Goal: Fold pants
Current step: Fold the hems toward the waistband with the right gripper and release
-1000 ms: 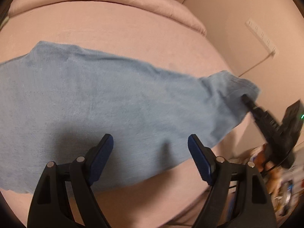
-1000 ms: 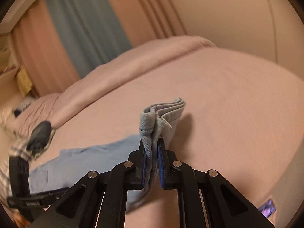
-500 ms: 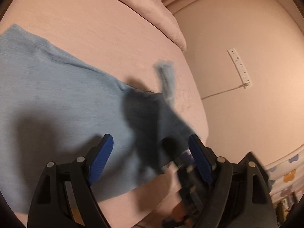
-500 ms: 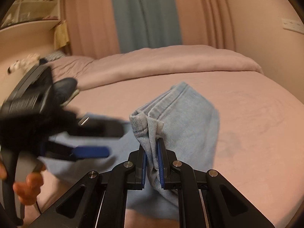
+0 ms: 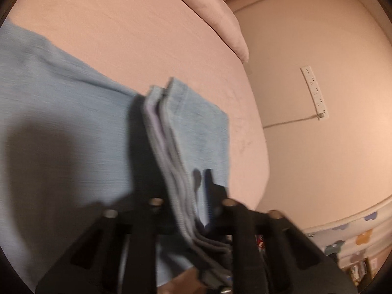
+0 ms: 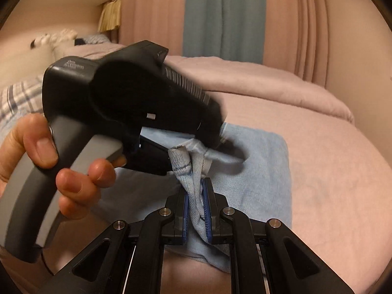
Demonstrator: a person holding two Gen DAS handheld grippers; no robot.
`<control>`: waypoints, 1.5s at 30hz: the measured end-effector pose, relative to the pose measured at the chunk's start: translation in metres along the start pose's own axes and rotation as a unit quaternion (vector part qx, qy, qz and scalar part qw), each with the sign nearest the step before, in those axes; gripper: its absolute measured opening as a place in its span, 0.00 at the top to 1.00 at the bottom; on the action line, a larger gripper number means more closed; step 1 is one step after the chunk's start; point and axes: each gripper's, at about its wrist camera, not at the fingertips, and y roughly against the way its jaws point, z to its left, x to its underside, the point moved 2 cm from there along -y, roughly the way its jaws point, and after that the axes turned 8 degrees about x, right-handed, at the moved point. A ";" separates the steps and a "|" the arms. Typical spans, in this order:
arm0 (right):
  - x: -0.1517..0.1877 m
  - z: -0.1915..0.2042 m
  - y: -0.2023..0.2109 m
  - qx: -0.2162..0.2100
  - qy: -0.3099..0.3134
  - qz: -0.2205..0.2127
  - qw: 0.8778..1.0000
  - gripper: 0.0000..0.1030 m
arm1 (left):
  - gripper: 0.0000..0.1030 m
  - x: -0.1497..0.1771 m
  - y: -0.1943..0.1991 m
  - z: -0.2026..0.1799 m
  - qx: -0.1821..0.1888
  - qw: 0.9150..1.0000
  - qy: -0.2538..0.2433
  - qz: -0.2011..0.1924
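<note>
Light blue denim pants (image 5: 61,127) lie spread on a pink bed (image 5: 147,36). My right gripper (image 6: 196,196) is shut on a bunched hem end of the pants (image 6: 193,169), held above the flat fabric (image 6: 264,171). My left gripper (image 5: 186,196) has its jaws narrowed around the same stacked hem layers (image 5: 171,147); the image is blurred. In the right wrist view the left gripper's body (image 6: 137,98), held by a hand (image 6: 36,152), meets the hem from the left.
A folded pink duvet (image 6: 269,78) lies along the far side of the bed. A wall with a power strip (image 5: 314,90) and cable stands right of the bed. Curtains (image 6: 223,17) hang behind. A plaid pillow (image 6: 17,100) is at the left.
The right gripper carried the hem over the pants toward the left gripper. The left gripper, open before, has closed in around the lifted hem.
</note>
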 end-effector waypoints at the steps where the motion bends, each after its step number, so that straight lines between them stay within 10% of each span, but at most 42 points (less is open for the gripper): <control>1: -0.002 0.002 0.000 -0.005 0.001 0.000 1.000 0.88 | 0.92 0.000 0.008 0.002 -0.001 1.000 -0.001 -0.012; 10: -0.024 0.046 0.007 -0.054 0.047 -0.022 0.997 0.88 | 0.93 0.005 0.077 0.001 -0.052 0.993 -0.052 -0.089; 25: -0.019 0.092 -0.030 -0.108 0.090 0.037 0.989 0.88 | 0.93 -0.003 0.087 0.054 -0.123 0.988 -0.006 -0.096; 45: -0.018 0.091 -0.042 -0.144 0.059 0.074 0.985 0.75 | 0.56 -0.002 0.135 0.052 -0.172 0.975 -0.019 -0.139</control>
